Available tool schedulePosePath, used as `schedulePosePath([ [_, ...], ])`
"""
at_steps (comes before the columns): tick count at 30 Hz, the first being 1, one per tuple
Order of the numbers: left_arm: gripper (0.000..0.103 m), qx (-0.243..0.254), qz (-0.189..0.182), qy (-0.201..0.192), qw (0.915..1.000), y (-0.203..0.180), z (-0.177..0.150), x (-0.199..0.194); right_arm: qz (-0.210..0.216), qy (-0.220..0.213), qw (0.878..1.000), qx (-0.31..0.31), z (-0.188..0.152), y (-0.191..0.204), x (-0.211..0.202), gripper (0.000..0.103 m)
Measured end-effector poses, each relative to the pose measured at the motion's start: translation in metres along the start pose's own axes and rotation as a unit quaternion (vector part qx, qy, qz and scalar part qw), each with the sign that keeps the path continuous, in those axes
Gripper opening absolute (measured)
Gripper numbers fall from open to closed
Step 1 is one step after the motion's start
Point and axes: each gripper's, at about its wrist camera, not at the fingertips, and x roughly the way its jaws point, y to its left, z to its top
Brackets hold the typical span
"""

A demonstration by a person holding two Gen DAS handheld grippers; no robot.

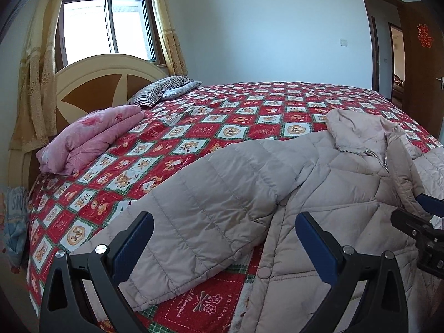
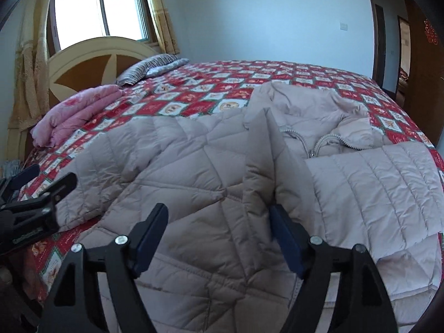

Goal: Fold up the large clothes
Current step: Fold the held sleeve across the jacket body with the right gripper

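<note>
— Sleeve (image 1: 211, 202) of the beige quilted down jacket (image 2: 211, 183) lies between the left gripper (image 1: 224, 238)'s spread fingers, ungripped; right gripper (image 2: 219, 236) gapes over the chest, holding nothing; jacket sprawls face-up on the checked bedspread (image 1: 194, 127).

— So the left-sleeve fold is next, I'd judge; pinch the cuff, carry it across; hem is cut off below, hood (image 2: 313, 105) bunched.

Red patchwork bedspread (image 1: 211, 122), folded pink quilt (image 1: 91, 136) nr headboard (image 1: 94, 83), striped pillow (image 1: 158, 88), window (image 1: 105, 25) w/ yellow curtains (image 1: 33, 83), open door (image 1: 421, 55).
</note>
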Motion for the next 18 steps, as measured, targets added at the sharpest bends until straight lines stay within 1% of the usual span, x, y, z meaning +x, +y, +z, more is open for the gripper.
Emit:
schedulePosePath([
  [2,0.102,-0.001,-0.004,0.000,1.0000,-0.008,0.006,-0.003,0.010,-0.009,1.000,-0.007,-0.002,-0.002,-0.021,0.079],
  [4,0.102,0.003,-0.021,-0.001,0.9998,-0.020,0.014,-0.007,0.016,-0.018,1.000,-0.002,-0.007,-0.012,-0.042,0.079],
  [7,0.102,0.025,-0.038,-0.018,0.9988,-0.048,0.026,-0.019,-0.009,-0.029,0.999,0.023,-0.012,-0.039,-0.065,0.079],
  [9,0.102,0.047,-0.059,-0.018,0.9970,-0.074,0.033,-0.023,-0.039,-0.030,0.998,0.048,-0.015,-0.063,-0.075,0.076],
  [11,0.102,0.063,-0.064,-0.026,0.9956,-0.102,0.038,-0.025,-0.078,-0.025,0.994,0.073,-0.017,-0.090,-0.081,0.060],
  [12,0.102,0.071,-0.066,-0.029,0.9948,-0.116,0.041,-0.024,-0.098,-0.020,0.991,0.088,-0.016,-0.106,-0.084,0.055],
  [13,0.102,0.084,-0.068,-0.032,0.9936,-0.132,0.042,-0.022,-0.116,-0.019,0.987,0.108,-0.015,-0.124,-0.087,0.046],
  [14,0.102,0.103,-0.062,-0.039,0.9920,-0.146,0.042,-0.018,-0.134,-0.024,0.982,0.131,-0.014,-0.142,-0.092,0.044],
  [15,0.102,0.126,-0.036,-0.050,0.9901,-0.161,0.040,-0.011,-0.155,-0.033,0.975,0.152,-0.012,-0.160,-0.096,0.044],
  [16,0.102,0.146,-0.002,-0.055,0.9878,-0.171,0.037,-0.001,-0.172,-0.040,0.970,0.168,-0.008,-0.175,-0.098,0.044],
  [17,0.102,0.163,0.025,-0.055,0.9848,-0.178,0.034,0.011,-0.186,-0.043,0.965,0.179,-0.004,-0.189,-0.098,0.044],
  [18,0.102,0.175,0.043,-0.049,0.9825,-0.182,0.029,0.024,-0.195,-0.044,0.962,0.184,0.000,-0.200,-0.095,0.044],
])
